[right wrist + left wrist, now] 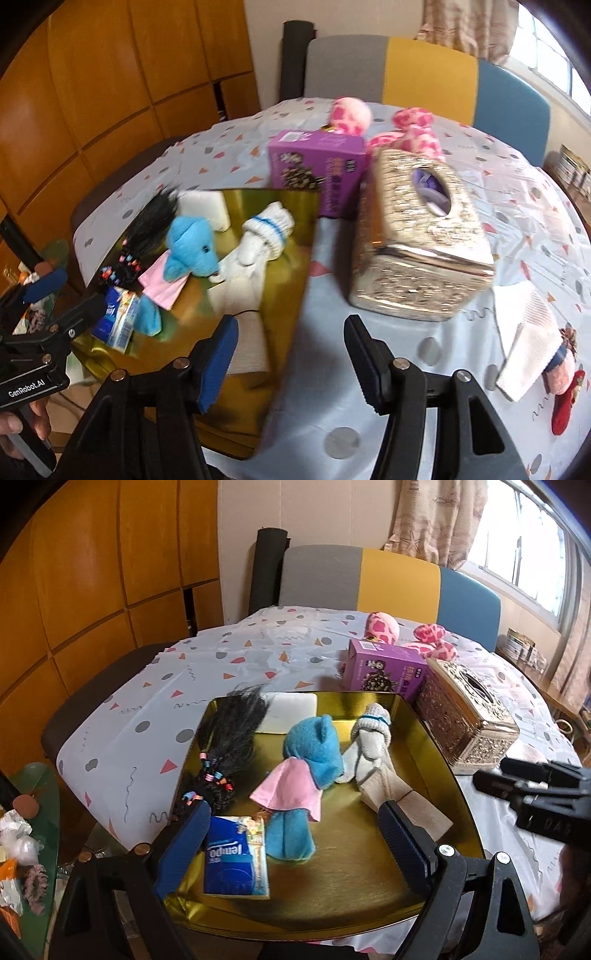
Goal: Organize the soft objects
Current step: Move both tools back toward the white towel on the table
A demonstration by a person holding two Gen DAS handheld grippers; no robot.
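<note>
A gold tray (436, 746) (284, 258) holds a blue plush toy (314, 753) (194, 251) on a pink cloth (288, 790), rolled white socks (369, 738) (264, 236), a black hairpiece with beads (229, 738), a white pad (291, 712) and a blue tissue pack (232, 860). My left gripper (291, 842) is open and empty over the tray's near part. My right gripper (291, 362) is open and empty above the tray's right edge. Pink spotted plush pieces (384, 626) (413, 125) lie at the table's far side.
A purple box (384, 668) (317, 166) and a gold tissue box (465, 716) (421, 236) stand right of the tray. A folded white cloth (528, 339) and a pink-red soft toy (565, 387) lie at the right. A chair (369, 579) stands behind the table.
</note>
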